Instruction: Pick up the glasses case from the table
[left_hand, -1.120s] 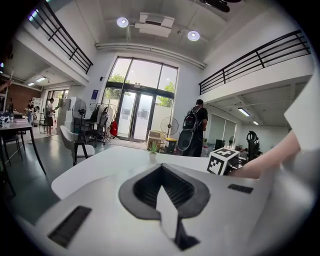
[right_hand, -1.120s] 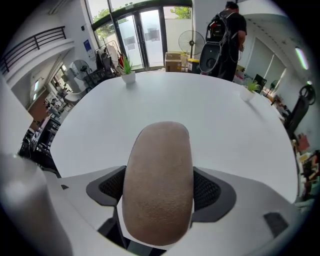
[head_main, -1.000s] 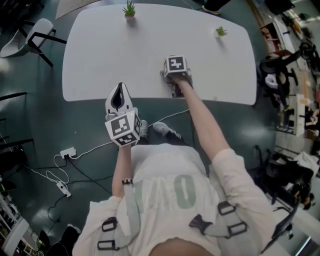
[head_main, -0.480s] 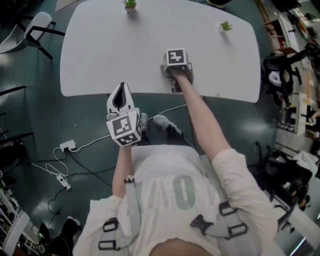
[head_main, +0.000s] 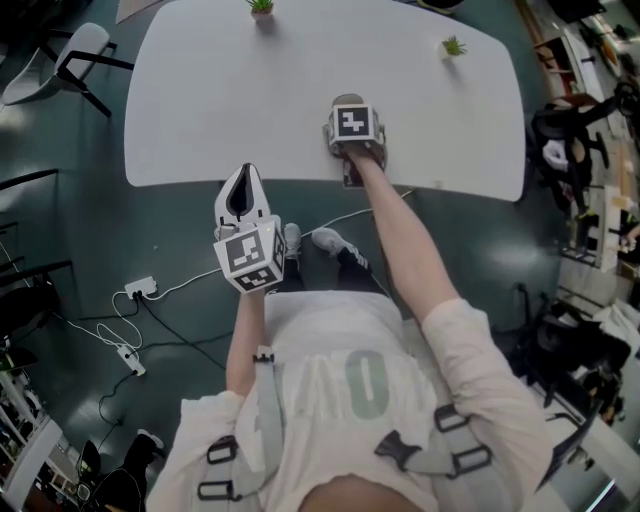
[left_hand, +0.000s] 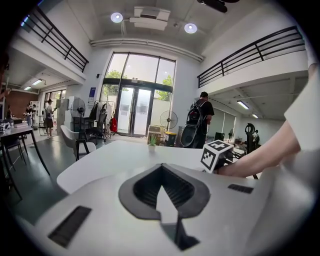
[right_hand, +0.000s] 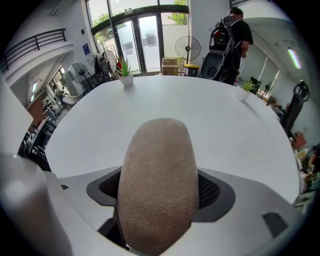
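Note:
The glasses case (right_hand: 157, 185) is a tan, rough-textured oval that fills the middle of the right gripper view. My right gripper (right_hand: 160, 192) is shut on it, one jaw on each side. In the head view the right gripper (head_main: 350, 108) is over the white table (head_main: 200, 100) near its front edge, and only a sliver of the case (head_main: 348, 98) shows past the marker cube. My left gripper (head_main: 241, 172) hangs off the table's near edge, over the floor. It is shut with nothing in it, as the left gripper view shows (left_hand: 161, 167).
Two small potted plants stand at the table's far side, one at the left (head_main: 260, 8) and one at the right (head_main: 453, 47). A chair (head_main: 50, 65) stands at the table's left end. A power strip and cables (head_main: 135, 290) lie on the floor. A person with a backpack (right_hand: 232, 35) stands beyond the table.
The head view has shifted a little. Both grippers keep their places and the right one stays shut on the case.

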